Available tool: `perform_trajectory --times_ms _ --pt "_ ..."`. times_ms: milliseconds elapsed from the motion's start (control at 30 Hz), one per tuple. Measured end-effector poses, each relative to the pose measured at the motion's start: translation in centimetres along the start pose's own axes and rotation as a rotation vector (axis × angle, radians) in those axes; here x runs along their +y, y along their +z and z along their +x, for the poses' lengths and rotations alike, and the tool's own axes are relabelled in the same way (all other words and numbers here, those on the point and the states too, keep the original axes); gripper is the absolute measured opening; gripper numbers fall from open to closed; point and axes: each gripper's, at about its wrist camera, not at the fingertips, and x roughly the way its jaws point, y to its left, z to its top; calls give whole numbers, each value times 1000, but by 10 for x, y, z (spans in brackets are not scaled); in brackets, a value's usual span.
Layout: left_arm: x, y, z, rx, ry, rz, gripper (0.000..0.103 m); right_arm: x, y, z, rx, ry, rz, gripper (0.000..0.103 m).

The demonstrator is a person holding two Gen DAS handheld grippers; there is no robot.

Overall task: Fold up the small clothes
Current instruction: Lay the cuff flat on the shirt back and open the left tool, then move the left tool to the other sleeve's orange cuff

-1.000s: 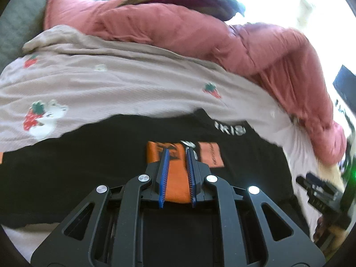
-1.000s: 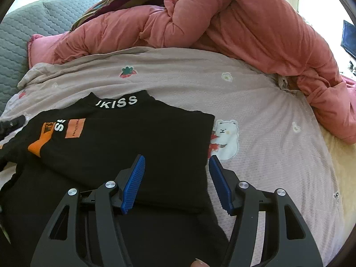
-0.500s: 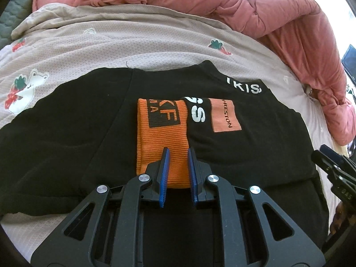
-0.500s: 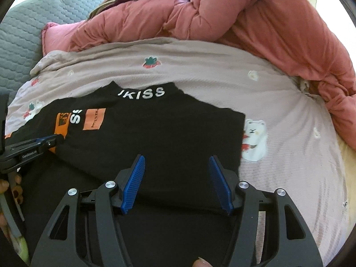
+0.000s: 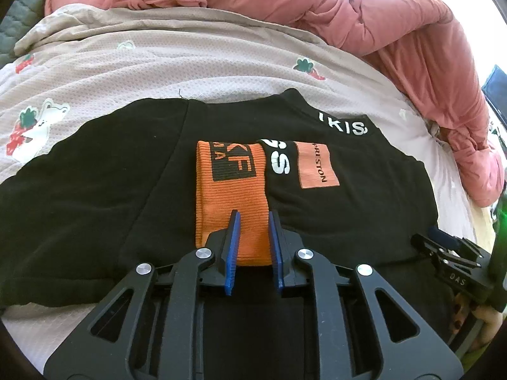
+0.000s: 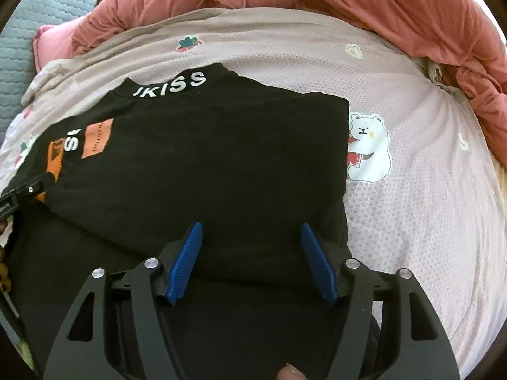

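One black knit shirt lies flat on your pale waffle-textured bedsheet, lettered collar at the far end, with one ribbed orange cuff and one flat orange patch folded across its chest. Your left gripper has its two blue ridged pads set narrow, with the cuff's near end between them; whether they pinch it, you cannot tell. Your right gripper hangs wide over the shirt's near right part, one puffy pink quilt bunched behind.
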Motion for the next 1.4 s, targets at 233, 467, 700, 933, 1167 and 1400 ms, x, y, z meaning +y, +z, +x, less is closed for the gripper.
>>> perform_trajectory --times_ms 233,467,700,933,1167,1400 --pt "-4 -3 -14 -15 -14 21 31 2 -4 -28 -74 57 25 77" --pt "-8 -7 -37 -66 27 58 64 6 -7 -40 -98 73 37 90" --pt "-10 -11 -66 -141 86 96 85 15 -6 -54 -141 92 26 96" --pt "-5 -16 -83 -183 121 92 93 31 -4 -64 -166 106 -12 97" --pt "10 -17 -98 -221 148 52 93 49 -3 -73 -182 131 -43 97" --pt "27 -21 -112 -259 195 16 93 73 -4 -80 -195 153 -90 98"
